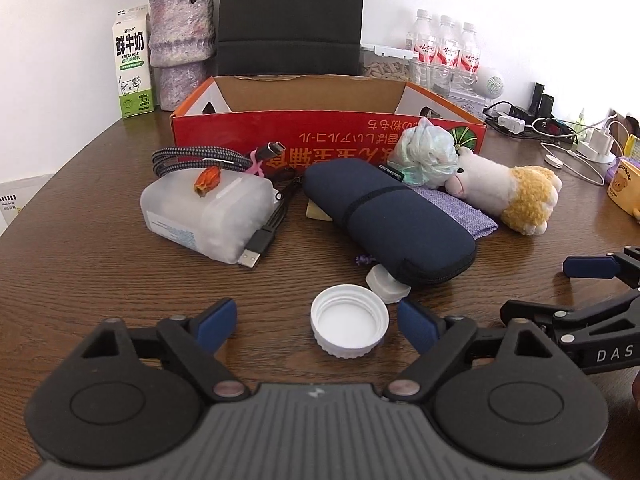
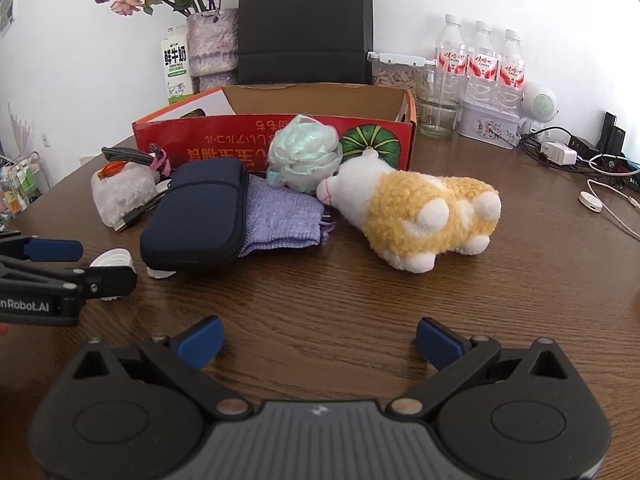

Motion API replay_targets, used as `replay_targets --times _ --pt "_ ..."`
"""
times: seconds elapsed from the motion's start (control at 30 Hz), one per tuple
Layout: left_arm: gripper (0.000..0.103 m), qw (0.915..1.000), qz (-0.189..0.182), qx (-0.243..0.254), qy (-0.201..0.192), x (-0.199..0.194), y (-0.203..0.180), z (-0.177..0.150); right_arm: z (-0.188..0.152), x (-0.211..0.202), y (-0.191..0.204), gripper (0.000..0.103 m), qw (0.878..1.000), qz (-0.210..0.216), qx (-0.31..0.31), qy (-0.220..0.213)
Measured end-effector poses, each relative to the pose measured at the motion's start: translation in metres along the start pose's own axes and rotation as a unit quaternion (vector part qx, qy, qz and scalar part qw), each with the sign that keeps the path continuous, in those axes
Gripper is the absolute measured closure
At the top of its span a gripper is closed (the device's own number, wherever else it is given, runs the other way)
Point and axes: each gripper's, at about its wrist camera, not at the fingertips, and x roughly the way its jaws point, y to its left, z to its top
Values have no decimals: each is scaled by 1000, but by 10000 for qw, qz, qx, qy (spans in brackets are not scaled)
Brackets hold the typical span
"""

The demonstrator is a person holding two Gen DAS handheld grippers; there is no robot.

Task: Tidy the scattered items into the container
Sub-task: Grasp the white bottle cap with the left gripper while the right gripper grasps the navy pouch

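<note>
A red cardboard box (image 1: 320, 132) stands open at the back of the wooden table. In front of it lie a translucent plastic case (image 1: 208, 216), a braided cable (image 1: 192, 158), a navy pouch (image 1: 392, 216), a lilac cloth (image 2: 280, 220), a mesh bath pouf (image 2: 304, 156) and a plush sheep (image 2: 416, 216). A white screw lid (image 1: 350, 326) lies upside down between the fingers of my left gripper (image 1: 316, 322), close to the right pad; neither pad touches it. A smaller white cap (image 1: 386, 284) sits just beyond. My right gripper (image 2: 319, 339) is open over bare wood, short of the sheep.
A milk carton (image 1: 134, 68), a vase (image 1: 180, 48) of dried flowers and a black bag (image 1: 292, 16) stand behind the box. Water bottles (image 2: 480, 60), a glass, a tin, chargers and white cables (image 2: 608, 196) crowd the right side. A yellow container (image 1: 624, 184) sits far right.
</note>
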Motion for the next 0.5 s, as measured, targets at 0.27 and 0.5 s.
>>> replay_targets --times 0.27,0.5 --pt "63 9996 -175 186 -86 -2 -3 -1 2 1 2 0 10000 20 -16 -23" --pt "63 9995 -227 94 -208 -7 2 0 8 -2 8 0 9999 76 -45 -113"
